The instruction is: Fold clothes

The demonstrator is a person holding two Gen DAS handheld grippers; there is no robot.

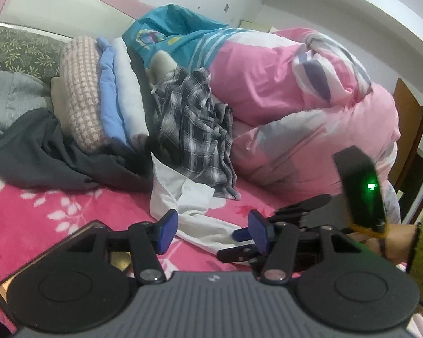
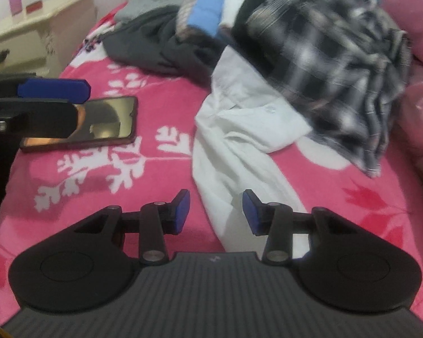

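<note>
No words, numbers or brand names can be read in either view. The one sign is a small pale embossed logo mark on the ribbed dark grey plastic body of the left tongs (image 1: 213, 278) and the same mark on the ribbed body of the right tongs (image 2: 214, 259); its shape is too small to make out. The teal printed cloth with a round pastel picture (image 1: 151, 38) carries a cartoon-like emblem, but no lettering on it is legible.

Soft indoor light, rt-view blur, fisheye edges
</note>
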